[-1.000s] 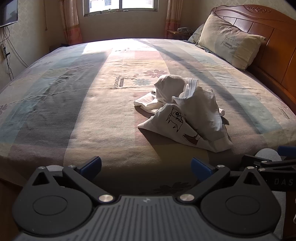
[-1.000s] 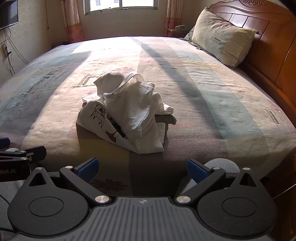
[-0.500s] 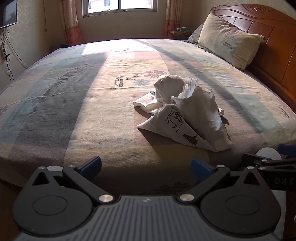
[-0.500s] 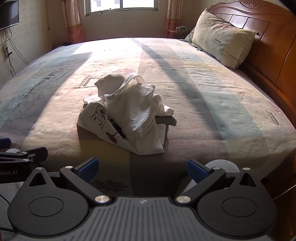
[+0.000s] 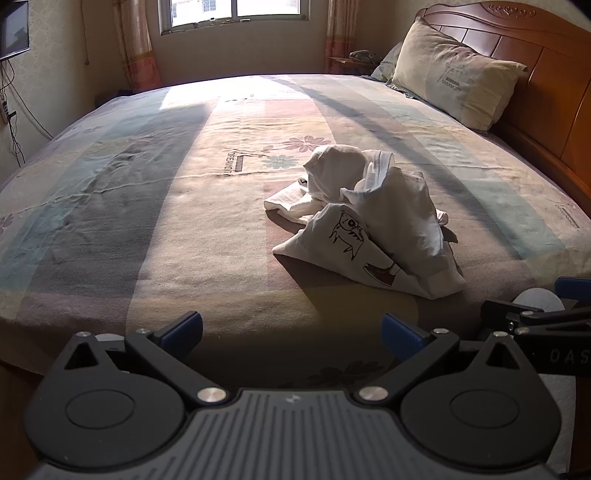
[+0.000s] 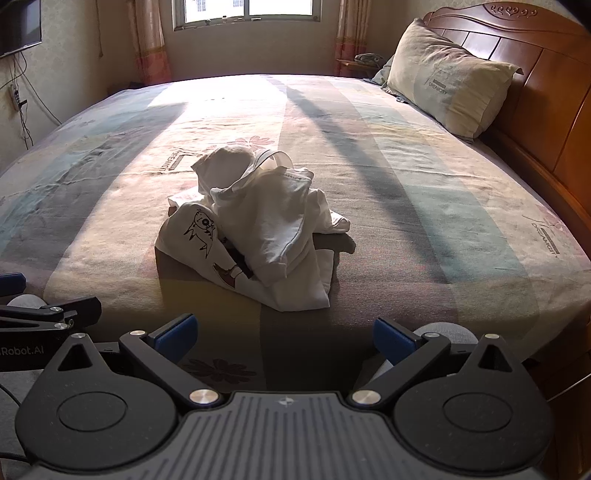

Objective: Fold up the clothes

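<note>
Left wrist view first: the left gripper sits low at the near edge of the bed, its blue-padded fingers spread wide apart with nothing between them, just bedspread past the tips. The white t-shirt is bunched up in a lumpy heap on the striped, flowery bedspread, off to the right of centre and well apart from the gripper (you can make out a little black line-drawing of a cat and a red shoe print on the lower fold). A beige pillow leans against the wooden headboard at the far right, and a window glows at the back wall, throwing a bright band of light down the sheet. The other tool's dark arm pokes in at the right edge. Now the right wrist view: the right gripper is also gaping open and empty, hovering at the foot of the bed, and from here the t-shirt heap lies nearly straight ahead, a touch left of centre, not touching either finger. Same pillow and headboard on the right, a dark TV high on the left wall.
</note>
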{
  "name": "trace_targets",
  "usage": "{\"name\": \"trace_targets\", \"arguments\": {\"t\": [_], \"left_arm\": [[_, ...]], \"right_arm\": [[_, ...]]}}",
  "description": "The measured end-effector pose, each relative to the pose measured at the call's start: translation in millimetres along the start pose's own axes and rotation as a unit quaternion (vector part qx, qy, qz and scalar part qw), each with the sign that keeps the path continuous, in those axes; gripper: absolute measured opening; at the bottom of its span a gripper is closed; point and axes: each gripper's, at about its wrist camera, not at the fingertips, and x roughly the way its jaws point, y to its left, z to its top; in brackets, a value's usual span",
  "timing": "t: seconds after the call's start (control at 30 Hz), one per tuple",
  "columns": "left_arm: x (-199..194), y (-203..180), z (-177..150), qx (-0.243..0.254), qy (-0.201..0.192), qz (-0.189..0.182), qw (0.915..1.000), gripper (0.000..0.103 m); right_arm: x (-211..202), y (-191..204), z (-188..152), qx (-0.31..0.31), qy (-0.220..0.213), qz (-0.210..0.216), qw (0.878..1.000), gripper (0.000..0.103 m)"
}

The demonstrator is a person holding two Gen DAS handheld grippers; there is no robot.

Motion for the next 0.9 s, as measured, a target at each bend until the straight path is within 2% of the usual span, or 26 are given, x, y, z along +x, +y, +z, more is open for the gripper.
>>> {"name": "trace_targets", "arguments": {"t": [0.5,0.9], "left_arm": [[22.2,2.8,14.5,0.0,0.014,-0.002,0.9999,0.103],[63.6,4.3,39.5,-0.002,0.042,-0.013,0.999,0.103]], "right_arm": [[22.6,-1.7,17.3,-0.004,0.017,-0.004,1.0,0.103],[60.6,-11.5,41.8,0.005,0.041,0.0,0.999,0.103]]}}
